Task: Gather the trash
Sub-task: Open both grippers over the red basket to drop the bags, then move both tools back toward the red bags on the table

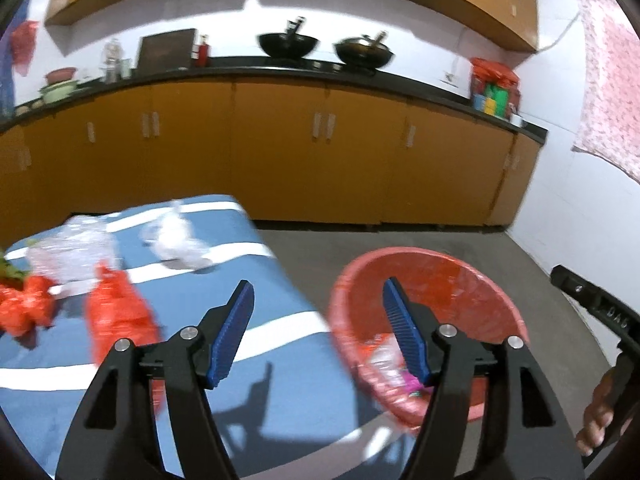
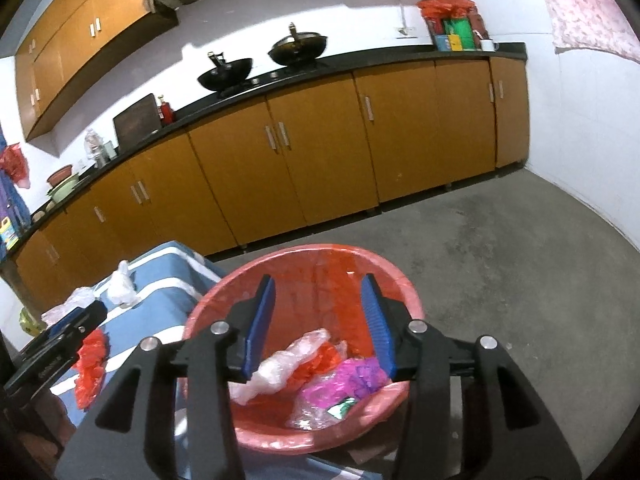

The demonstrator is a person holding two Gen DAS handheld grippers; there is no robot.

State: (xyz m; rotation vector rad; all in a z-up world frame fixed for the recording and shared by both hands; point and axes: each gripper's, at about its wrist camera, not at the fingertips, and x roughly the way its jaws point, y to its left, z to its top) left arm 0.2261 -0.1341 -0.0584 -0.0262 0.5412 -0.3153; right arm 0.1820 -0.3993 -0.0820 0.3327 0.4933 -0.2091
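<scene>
My left gripper point(image 1: 318, 286) stands open with nothing between its blue pads, above the right edge of a table under a blue and white striped cloth point(image 1: 260, 344). On the cloth lie a red plastic bag point(image 1: 116, 316), a clear bag point(image 1: 176, 240) and crumpled clear plastic point(image 1: 72, 252). A red basin point(image 1: 424, 260) lined with red plastic sits just right of the table. My right gripper point(image 2: 318, 280) is open over the basin point(image 2: 208, 308), holding nothing. Inside the basin lie a whitish clear bag point(image 2: 280, 368), a red wrapper point(image 2: 320, 360) and a pink wrapper point(image 2: 344, 380).
Orange base cabinets point(image 1: 320, 160) under a black counter with two woks point(image 1: 288, 44) run along the far wall. Grey concrete floor point(image 2: 500, 248) spreads to the right of the basin, up to a white wall. A hand point(image 1: 600, 420) shows at the lower right edge.
</scene>
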